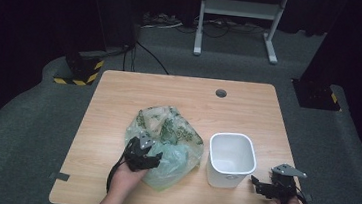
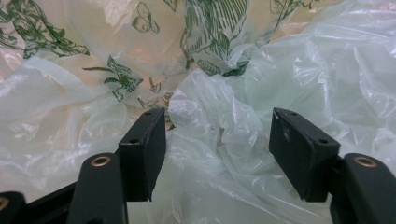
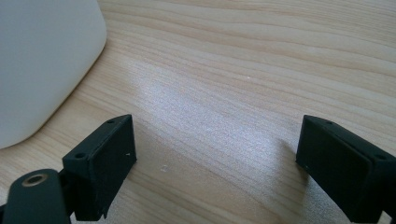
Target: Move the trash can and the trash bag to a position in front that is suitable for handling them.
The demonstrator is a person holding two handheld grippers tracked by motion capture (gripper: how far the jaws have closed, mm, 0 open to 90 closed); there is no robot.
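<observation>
A crumpled thin plastic bag [image 1: 171, 131], pale green with dark green leaf prints, lies on the wooden table [image 1: 185, 92] left of centre. My left gripper [image 1: 152, 157] sits at the bag's near edge, pointing into it. In the left gripper view its jaws stand apart around a loose fold of the bag [image 2: 327, 70], and the left gripper [image 2: 218, 128] is open, with no pad visibly pressing the film. A white, empty, rounded-square bin [image 1: 231, 157] stands to the right of the bag. My right gripper [image 1: 257, 183] rests open just right of the bin, with bare wood between its jaws [image 3: 215, 140].
The bin's wall [image 3: 42, 60] is close on the left in the right gripper view. The table has a round cable hole [image 1: 221, 93] near its far edge. Beyond the table are grey floor, a white stand's legs [image 1: 237, 17] and yellow-black striped blocks [image 1: 81, 70].
</observation>
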